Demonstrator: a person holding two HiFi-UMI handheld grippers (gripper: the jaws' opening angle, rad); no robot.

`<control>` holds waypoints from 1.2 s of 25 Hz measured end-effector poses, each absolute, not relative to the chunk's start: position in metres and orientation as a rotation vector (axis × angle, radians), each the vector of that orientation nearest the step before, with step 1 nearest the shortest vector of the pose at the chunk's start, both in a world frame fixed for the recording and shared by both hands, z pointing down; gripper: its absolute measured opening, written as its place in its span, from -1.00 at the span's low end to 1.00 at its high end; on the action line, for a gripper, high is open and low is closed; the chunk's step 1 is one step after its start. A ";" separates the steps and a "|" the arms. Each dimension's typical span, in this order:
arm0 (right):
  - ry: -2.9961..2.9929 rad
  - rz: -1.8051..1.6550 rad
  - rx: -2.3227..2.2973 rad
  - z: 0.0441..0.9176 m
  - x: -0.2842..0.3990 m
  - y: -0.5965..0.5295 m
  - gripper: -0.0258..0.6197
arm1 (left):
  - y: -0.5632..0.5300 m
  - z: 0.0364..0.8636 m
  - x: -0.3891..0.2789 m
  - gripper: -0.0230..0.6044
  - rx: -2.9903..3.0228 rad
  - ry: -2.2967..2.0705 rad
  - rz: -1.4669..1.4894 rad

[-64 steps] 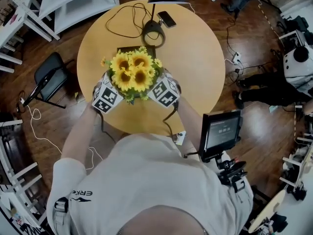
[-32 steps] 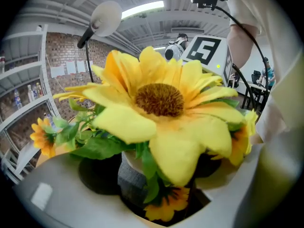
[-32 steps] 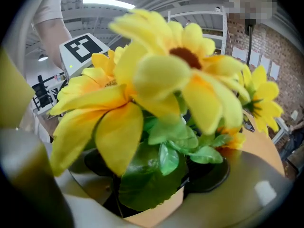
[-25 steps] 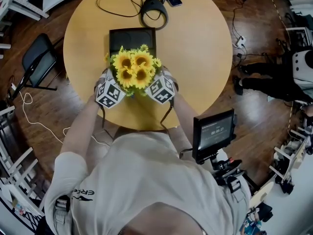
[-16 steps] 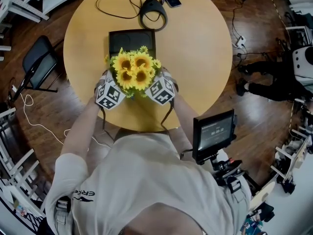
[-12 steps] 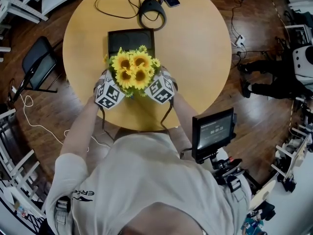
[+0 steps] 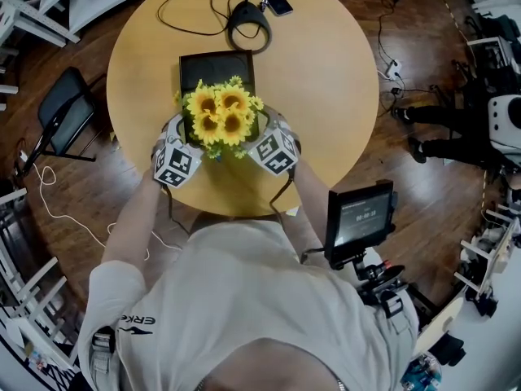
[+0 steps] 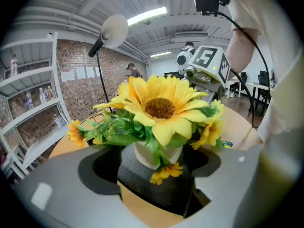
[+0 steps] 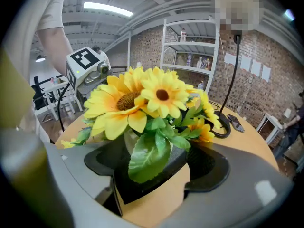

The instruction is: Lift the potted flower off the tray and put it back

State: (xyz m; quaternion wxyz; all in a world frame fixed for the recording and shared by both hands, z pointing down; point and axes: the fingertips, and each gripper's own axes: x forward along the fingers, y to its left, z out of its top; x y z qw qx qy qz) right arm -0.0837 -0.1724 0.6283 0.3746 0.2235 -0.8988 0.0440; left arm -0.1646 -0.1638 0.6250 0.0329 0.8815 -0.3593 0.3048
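Note:
A white pot (image 8: 153, 156) of yellow sunflowers (image 7: 218, 116) stands over the near end of a dark mesh tray (image 7: 213, 62) on the round wooden table (image 7: 326, 80). My left gripper (image 7: 187, 137) is at the flowers' left and my right gripper (image 7: 260, 130) at their right, facing each other. In the left gripper view the jaws of the left gripper (image 8: 154, 184) stand apart, with the tray's edge and the pot beyond the gap. The right gripper (image 9: 152, 179) is likewise open before the sunflowers (image 9: 142, 99). Leaves hide the pot's base.
A lamp's ring base (image 7: 248, 16) with its cable and a phone (image 7: 275, 0) lie at the table's far side. A black chair (image 7: 61, 120) stands left of the table. White shelving (image 7: 49, 6) is at top left. A small monitor (image 7: 360, 218) hangs at my right.
Since the earliest frame the flowers and both grippers have come nearer the table's front edge, uncovering more of the tray. Over the last half second hardly anything has moved.

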 end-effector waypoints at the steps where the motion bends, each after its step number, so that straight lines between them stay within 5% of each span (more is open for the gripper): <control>1: -2.303 0.110 0.595 0.623 -0.080 -0.171 0.41 | -0.161 0.620 -0.168 0.37 2.713 -1.122 0.917; 7: -2.376 0.096 0.789 0.569 -0.060 -0.151 0.26 | -0.130 0.578 -0.191 0.31 2.701 -1.279 0.692; 13: -2.501 0.111 0.905 0.519 -0.061 -0.113 0.06 | -0.086 0.527 -0.193 0.02 2.682 -1.451 0.443; 24: -2.784 0.108 0.947 0.439 -0.053 -0.026 -0.67 | 0.003 0.442 -0.161 -0.72 2.580 -1.800 0.213; 30: -2.881 0.106 0.930 0.416 -0.023 0.017 -0.86 | 0.051 0.433 -0.133 -0.92 2.483 -1.892 0.163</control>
